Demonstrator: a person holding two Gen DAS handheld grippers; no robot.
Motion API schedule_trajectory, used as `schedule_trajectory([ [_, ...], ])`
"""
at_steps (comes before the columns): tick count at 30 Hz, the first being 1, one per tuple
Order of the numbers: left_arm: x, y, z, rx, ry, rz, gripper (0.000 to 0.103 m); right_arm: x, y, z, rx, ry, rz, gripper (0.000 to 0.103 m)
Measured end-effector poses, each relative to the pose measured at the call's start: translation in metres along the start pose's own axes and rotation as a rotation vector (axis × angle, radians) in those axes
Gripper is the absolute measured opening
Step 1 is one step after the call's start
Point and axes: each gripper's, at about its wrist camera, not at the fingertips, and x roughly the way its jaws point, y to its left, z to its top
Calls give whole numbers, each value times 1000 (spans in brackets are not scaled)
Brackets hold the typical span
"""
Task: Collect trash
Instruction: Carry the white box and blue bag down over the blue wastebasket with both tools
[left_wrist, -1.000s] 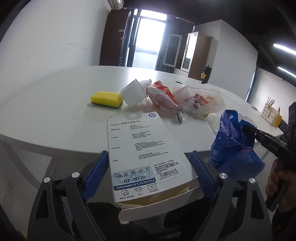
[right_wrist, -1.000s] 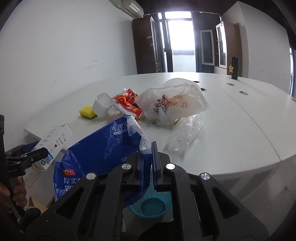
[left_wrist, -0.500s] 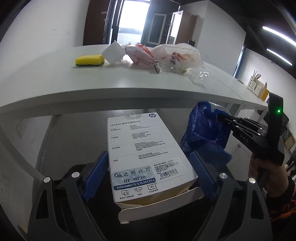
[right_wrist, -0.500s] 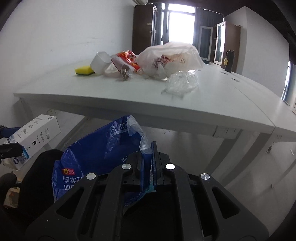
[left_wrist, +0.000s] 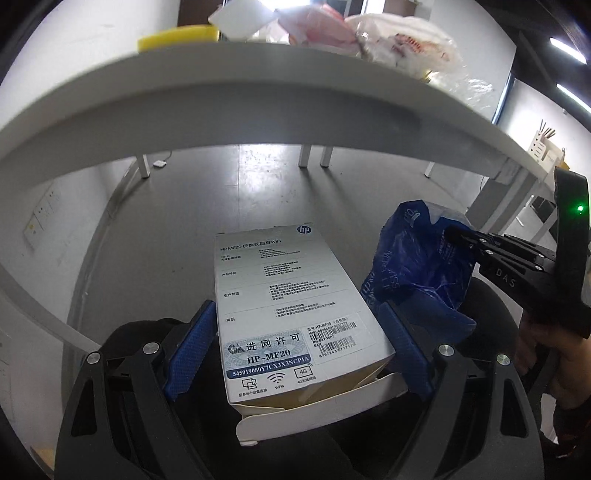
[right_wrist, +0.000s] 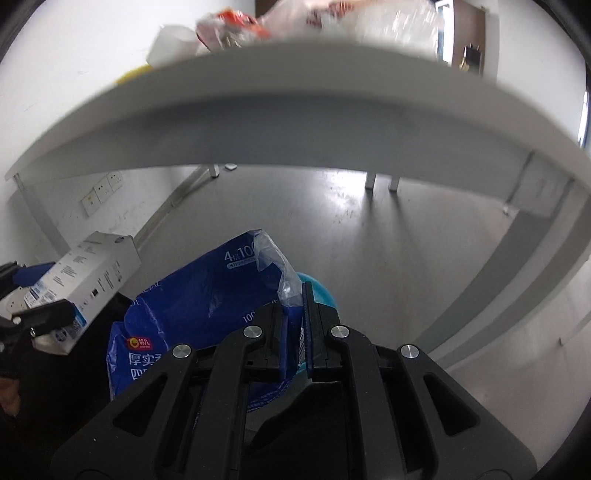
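Observation:
My left gripper (left_wrist: 295, 310) is shut on a white HP router box (left_wrist: 288, 295), its blue pads pressing both long sides; the box's bottom flap hangs open. To its right, the right gripper (left_wrist: 454, 234) pinches a crumpled blue plastic bag (left_wrist: 413, 266). In the right wrist view the right gripper (right_wrist: 295, 295) is shut on the bag's (right_wrist: 207, 295) clear top edge, and the box (right_wrist: 88, 273) shows at far left. A teal bin (right_wrist: 321, 291) peeks out behind the bag. Both grippers hang below the table edge (left_wrist: 258, 92), over the floor.
On the table above lie a yellow sponge (left_wrist: 173, 37), a white cup (left_wrist: 243, 14), a red wrapper (right_wrist: 229, 26) and clear plastic bags (left_wrist: 406, 40). White table legs (left_wrist: 304, 157) stand on the grey floor. A dark rounded seat (left_wrist: 140, 332) sits under my left gripper. A hand (left_wrist: 554, 354) holds the right gripper.
Both grippers have dropped from tabletop height to below the table edge, tilting toward the floor. The box and the blue bag stayed held. The teal bin came into view ahead.

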Motion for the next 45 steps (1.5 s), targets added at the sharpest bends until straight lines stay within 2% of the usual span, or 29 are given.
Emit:
schedule_trajectory([
  [3, 23, -1, 0, 24, 18, 15, 86, 26, -3, -4, 41, 52, 3, 6],
  [6, 40, -3, 1, 4, 49, -18, 86, 52, -5, -6, 87, 128, -4, 6],
  [12, 72, -3, 6, -16, 68, -7, 86, 97, -8, -9, 131, 212, -9, 6],
  [15, 90, 1, 9, -34, 88, -5, 86, 116, -10, -9, 140, 242, -22, 6],
  [21, 113, 15, 16, -119, 137, -52, 86, 147, -15, -8, 148, 281, -46, 6],
  [30, 151, 16, 26, -146, 162, -38, 86, 209, -25, 1, 157, 358, -48, 6],
  [33, 171, 18, 29, -168, 202, -41, 86, 233, -25, 2, 158, 389, -66, 6],
  [36, 192, 15, 32, -169, 245, -55, 86, 256, -29, 0, 172, 441, -93, 6],
  [40, 217, 10, 38, -145, 283, -80, 86, 282, -41, -6, 258, 520, -96, 6],
  [45, 238, 13, 43, -195, 343, -142, 86, 304, -45, -8, 292, 566, -114, 6],
])
